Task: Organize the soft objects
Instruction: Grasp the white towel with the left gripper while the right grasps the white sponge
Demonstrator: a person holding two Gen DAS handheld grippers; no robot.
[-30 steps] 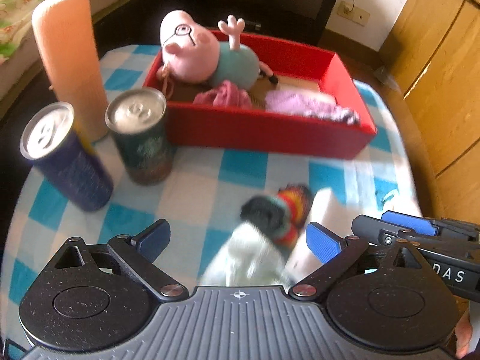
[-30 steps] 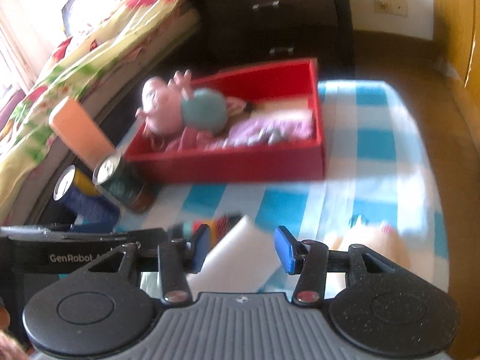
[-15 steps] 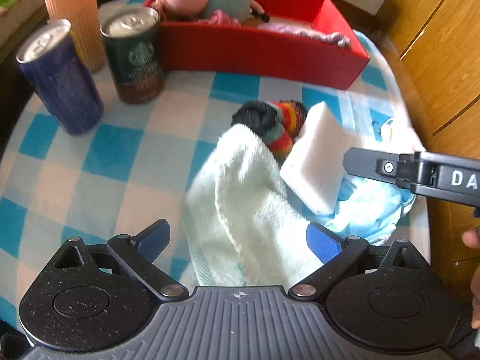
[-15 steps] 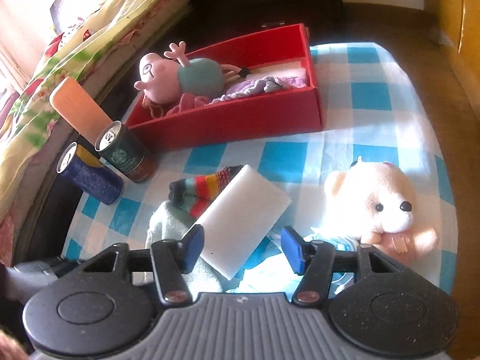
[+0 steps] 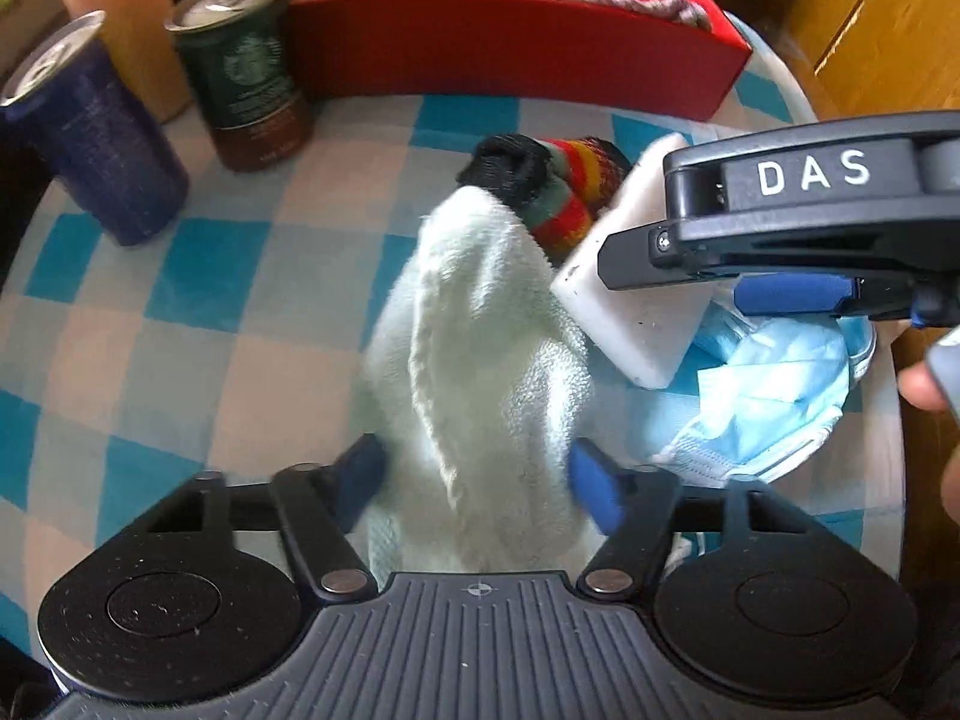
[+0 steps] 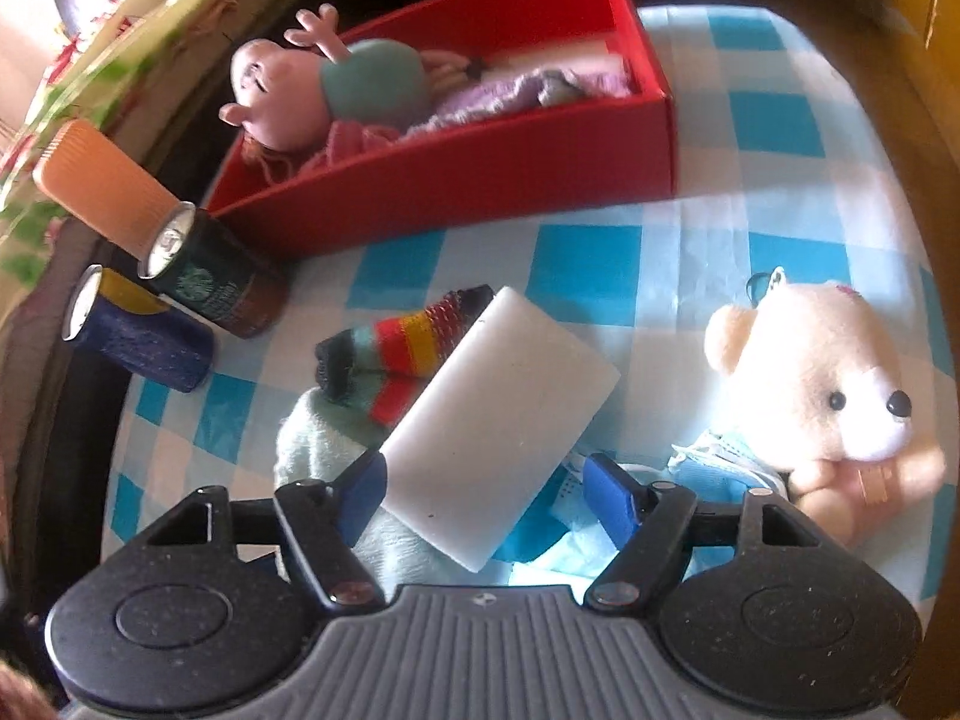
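My left gripper (image 5: 477, 477) has its blue pads against both sides of a pale green towel (image 5: 480, 360) bunched between them. A striped sock (image 5: 558, 192) lies past the towel, next to a white sponge (image 6: 498, 414). My right gripper (image 6: 486, 486) is open with the near end of the sponge between its fingers, not touching. A blue face mask (image 5: 774, 384) lies beside the sponge. A cream teddy bear (image 6: 822, 378) sits at the right. The red box (image 6: 480, 180) at the back holds a pink pig plush (image 6: 288, 96) and purple cloth (image 6: 522, 90).
Two drink cans, green (image 5: 252, 72) and dark blue (image 5: 96, 132), and an orange cylinder (image 6: 102, 192) stand left of the box on the blue checked tablecloth (image 5: 180, 300). A bed edge (image 6: 120, 18) lies to the far left.
My left gripper has dropped toward the table and closed from wide open onto the towel. My right gripper moved lower over the sponge and stays open.
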